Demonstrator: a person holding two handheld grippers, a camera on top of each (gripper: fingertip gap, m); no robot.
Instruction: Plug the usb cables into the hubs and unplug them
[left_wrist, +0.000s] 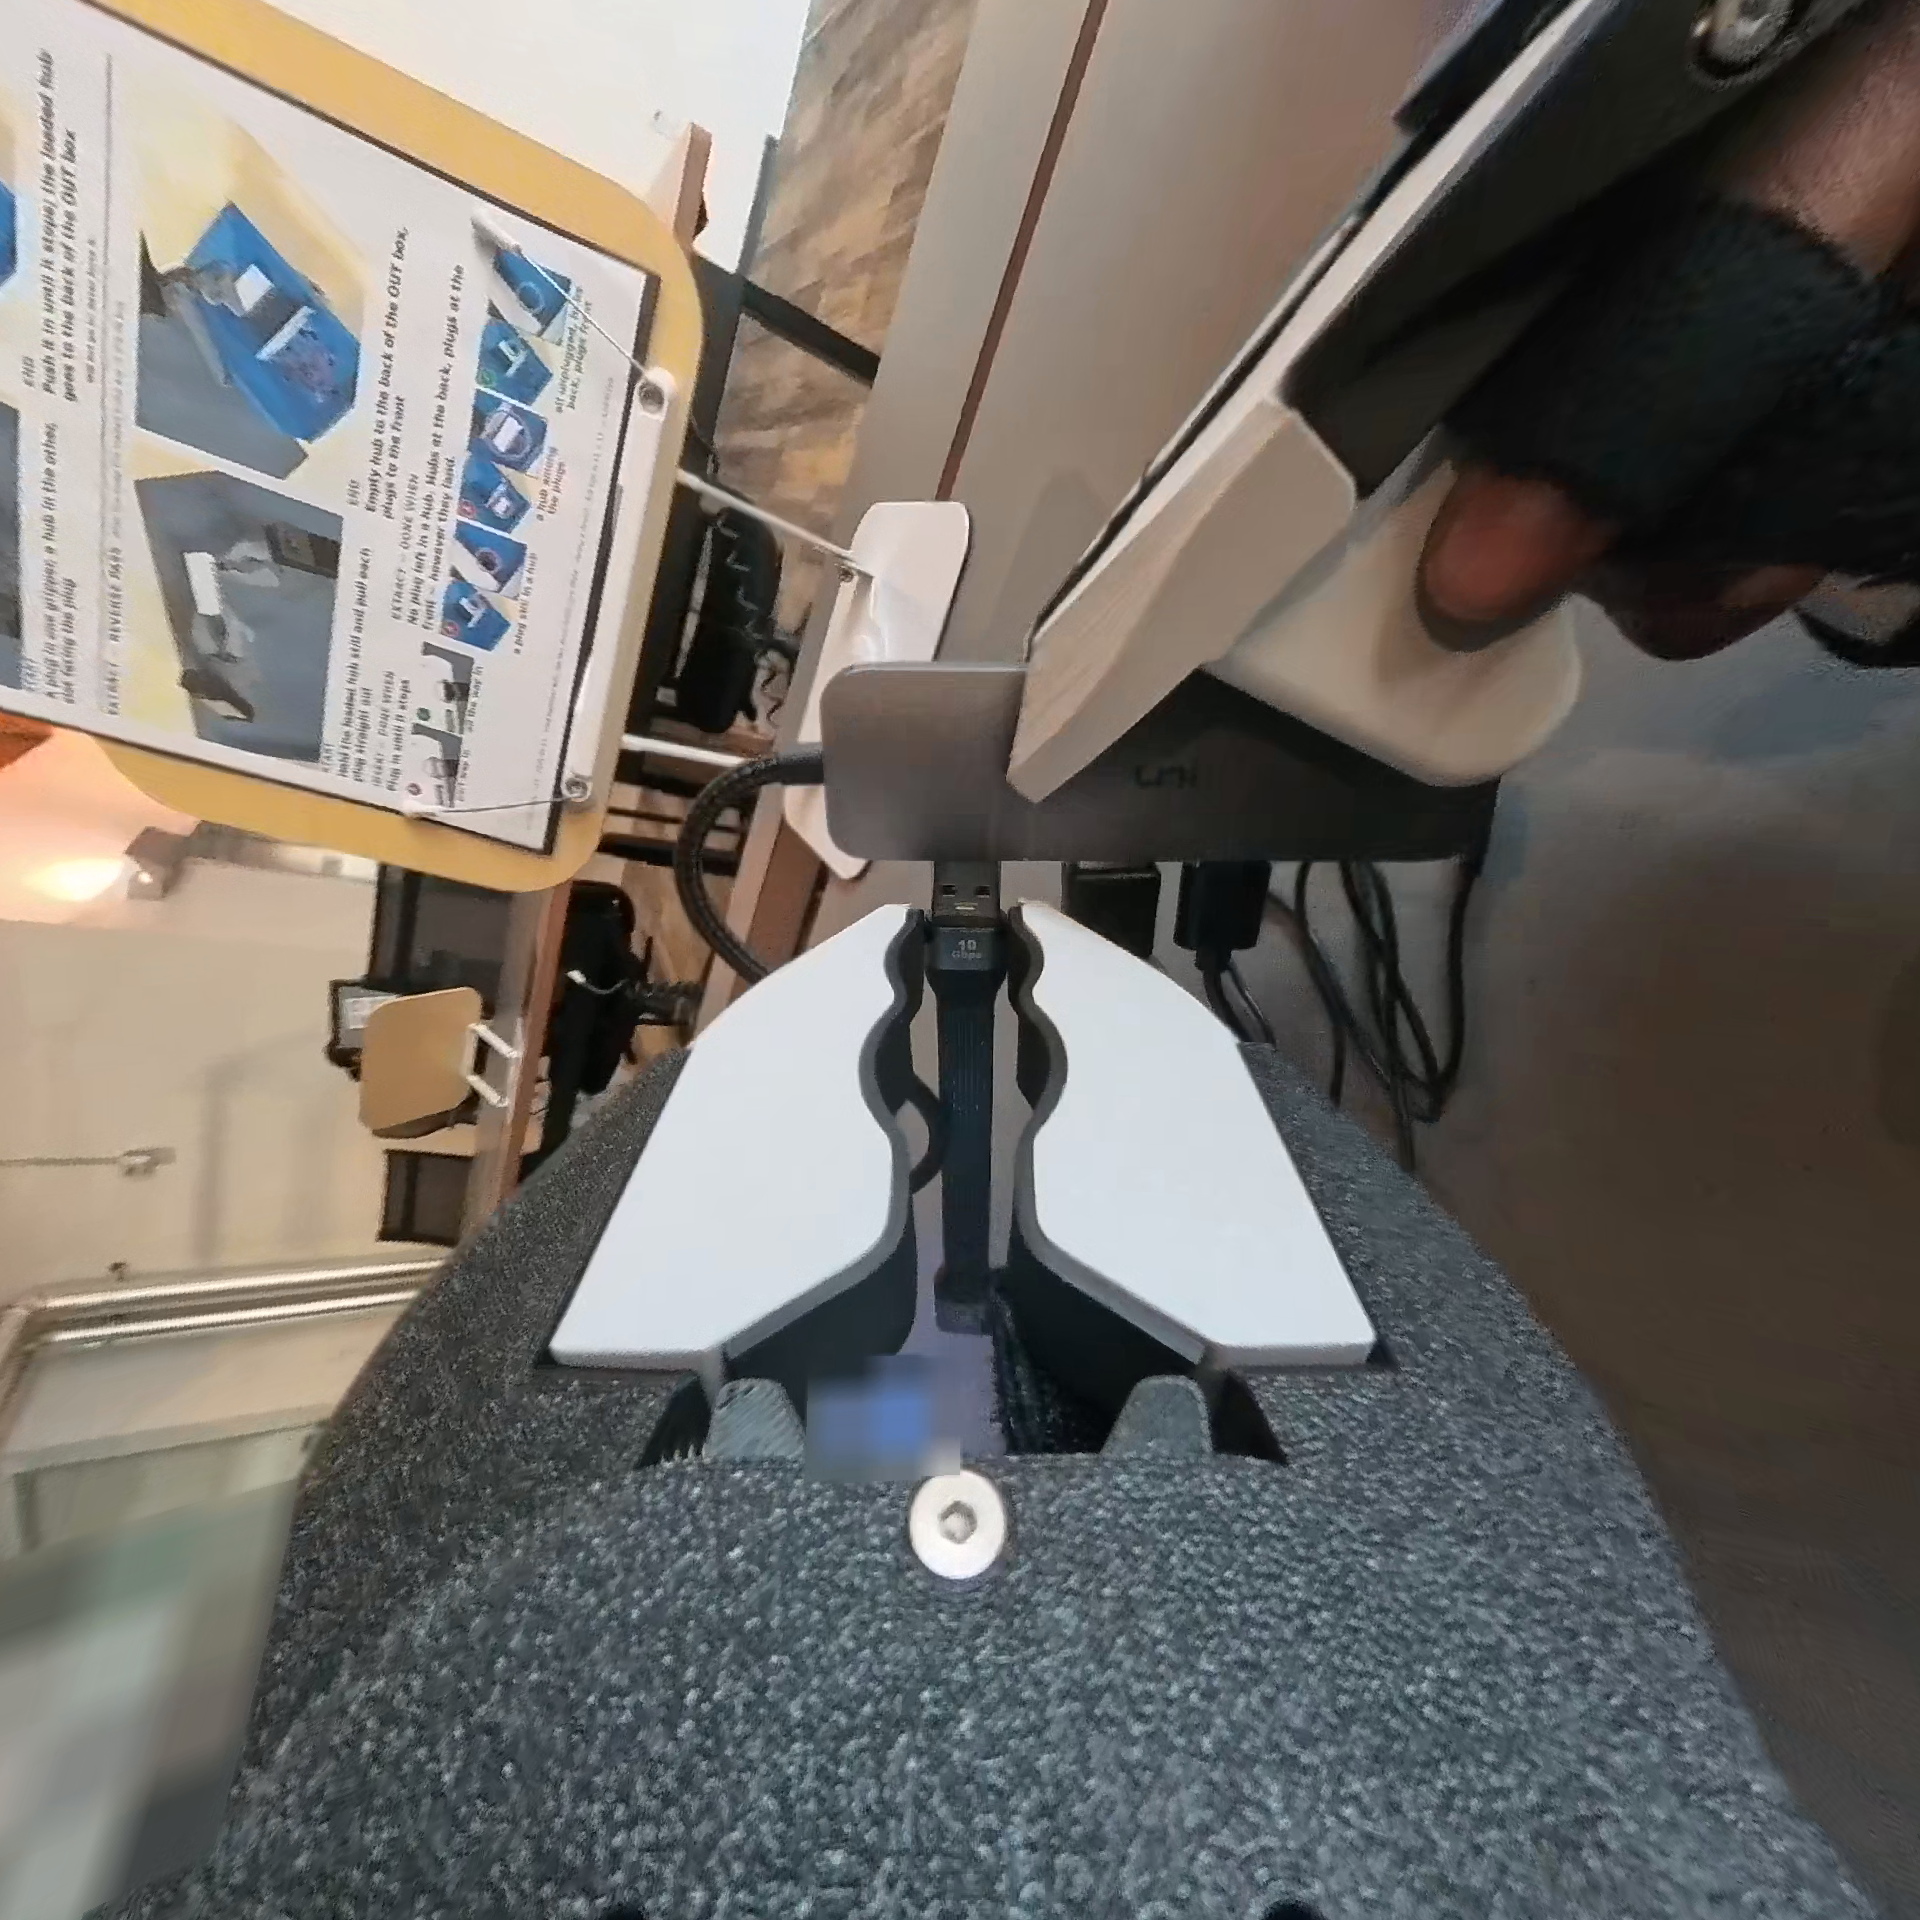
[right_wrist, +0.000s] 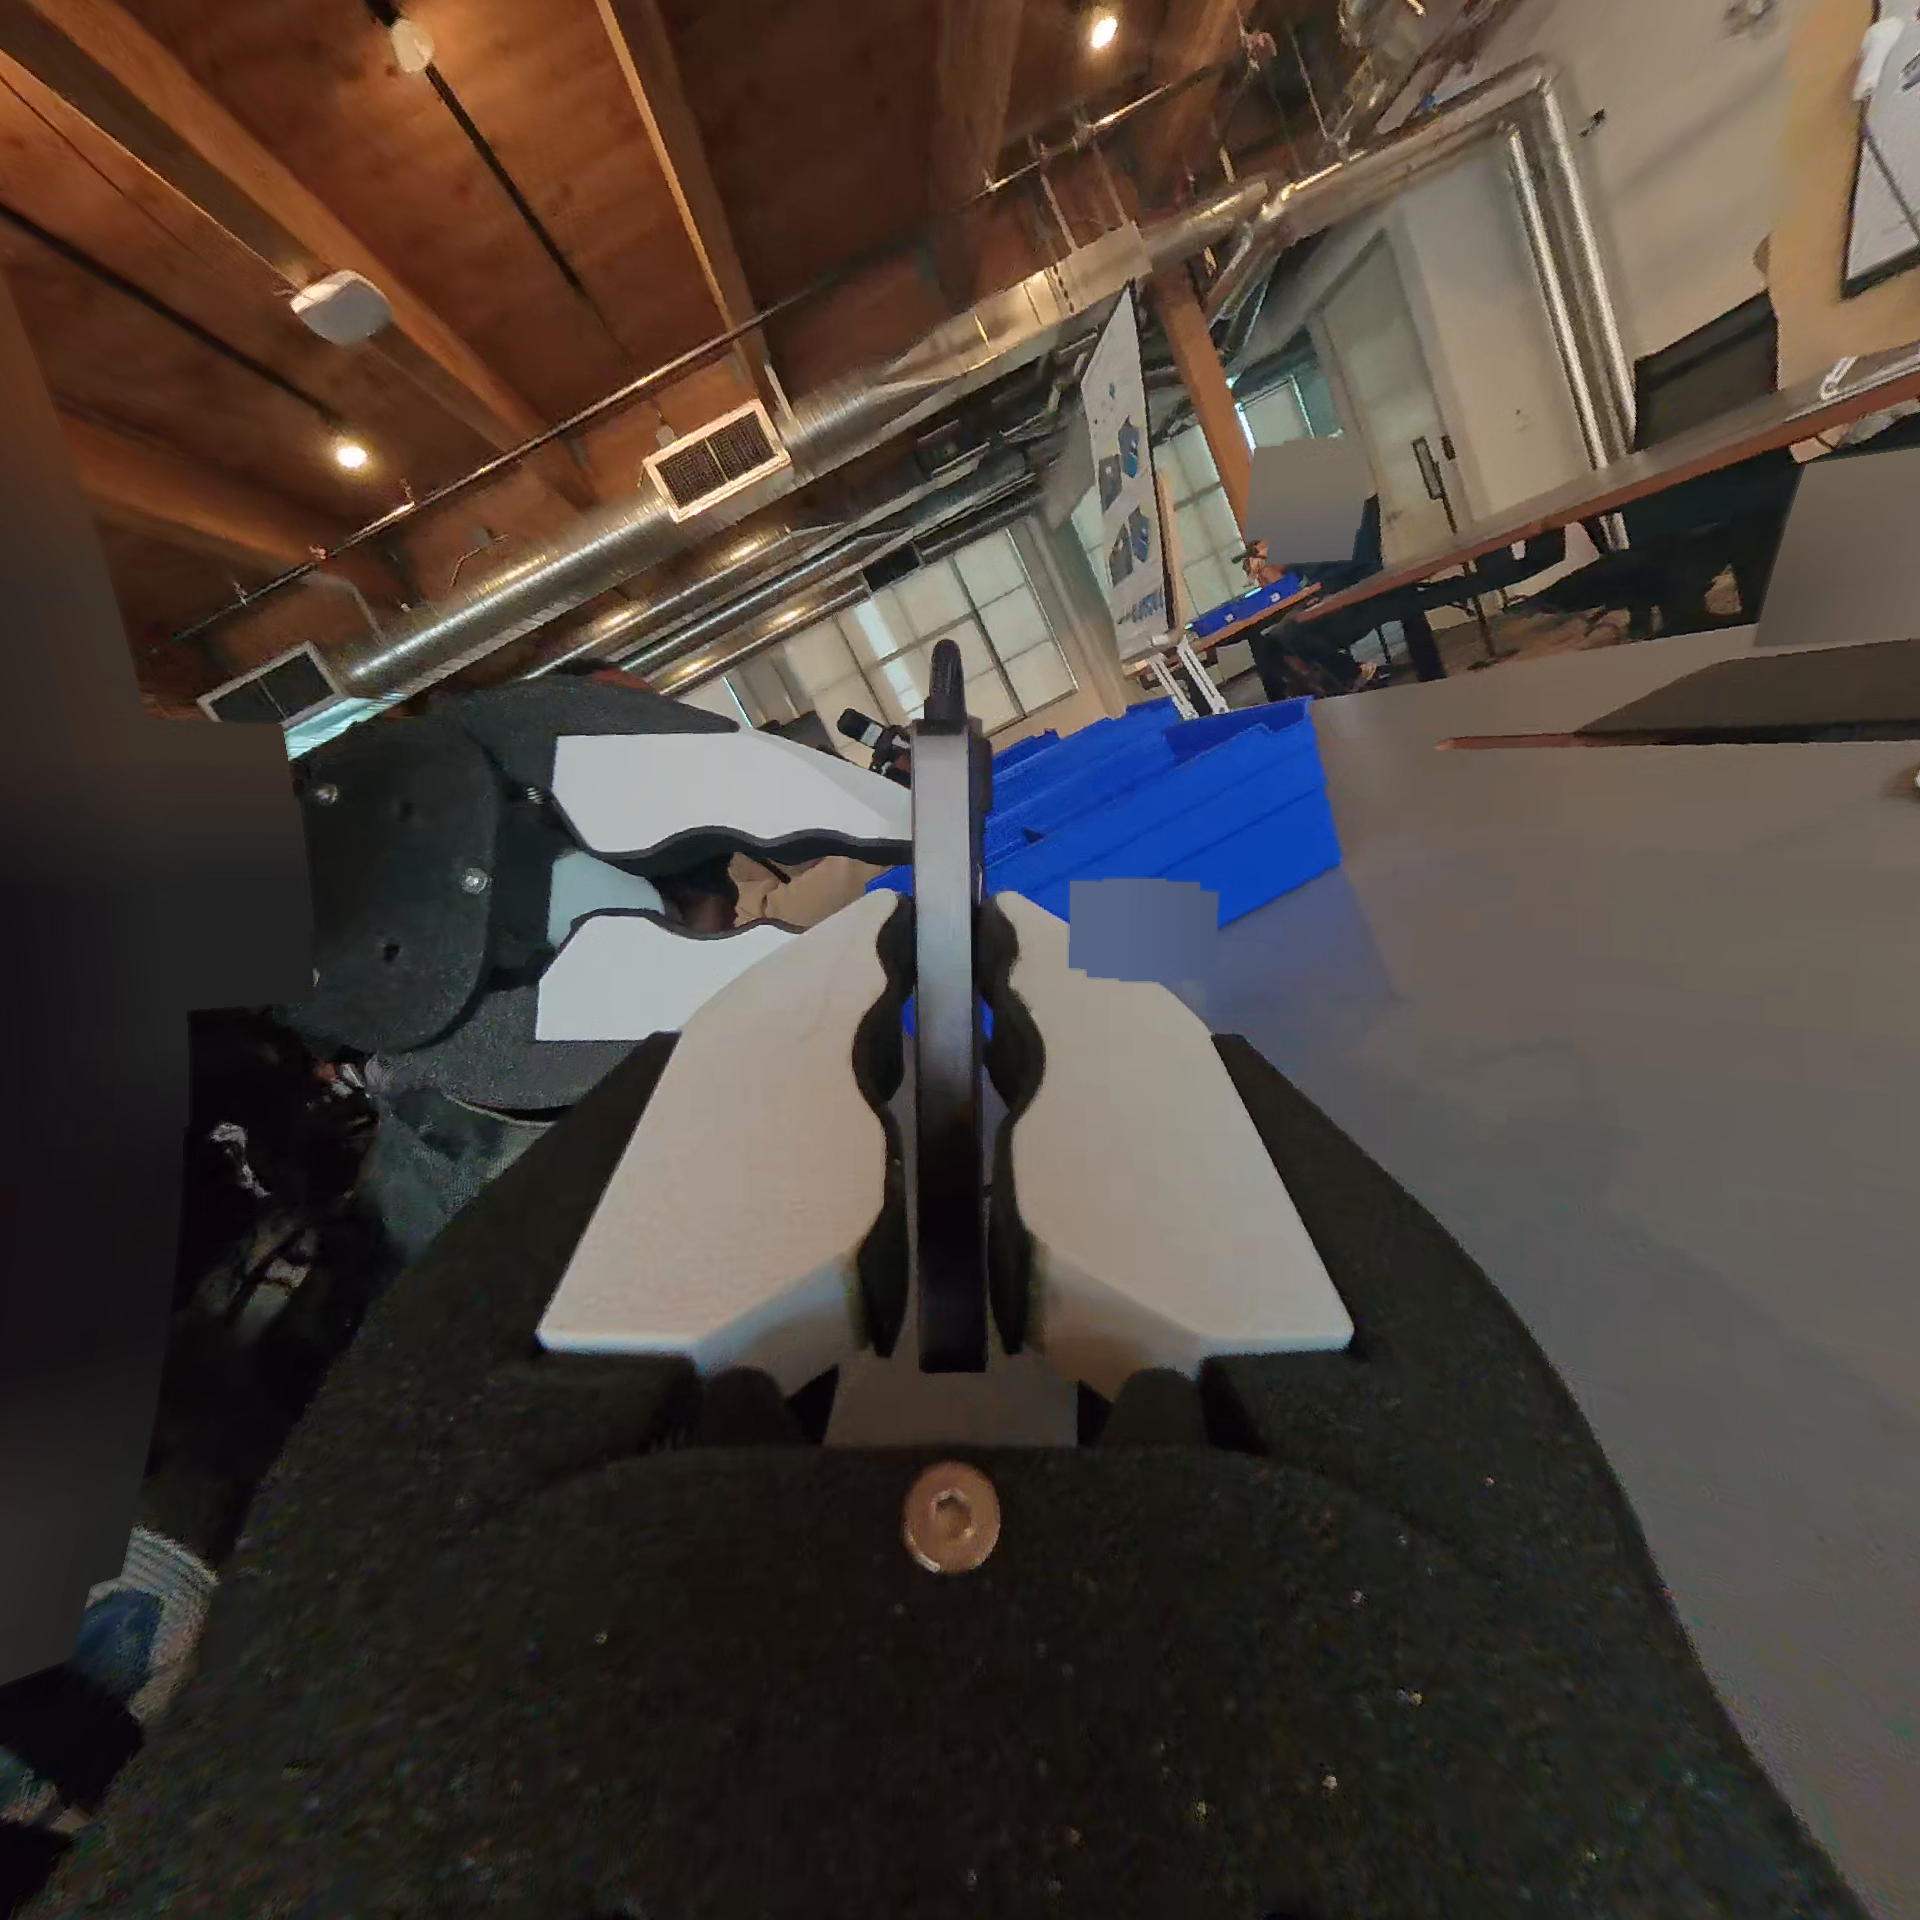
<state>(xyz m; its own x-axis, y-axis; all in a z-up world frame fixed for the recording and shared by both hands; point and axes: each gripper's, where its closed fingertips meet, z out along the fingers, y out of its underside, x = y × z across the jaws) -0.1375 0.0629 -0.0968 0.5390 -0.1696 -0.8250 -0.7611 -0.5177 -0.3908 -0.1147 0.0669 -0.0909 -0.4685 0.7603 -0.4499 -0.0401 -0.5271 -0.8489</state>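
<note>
At far left in the left wrist view hangs a yellow-backed instruction board (left_wrist: 343, 436); right of it the left gripper (left_wrist: 966, 920) pinches a black flat USB plug (left_wrist: 966, 940), its metal tip at a port of the grey slab-shaped hub (left_wrist: 914, 774); further right the right gripper (right_wrist: 948, 914) is clamped edge-on around that hub, blue plastic bins (right_wrist: 1164, 800) beyond

timber ceiling (right_wrist: 260, 208), silver ducts (right_wrist: 582, 561)

Printed instruction sheet (left_wrist: 312, 436) with photos, white marking on black USB plug (left_wrist: 968, 948), faint logo on grey hub (left_wrist: 1164, 777)
</note>
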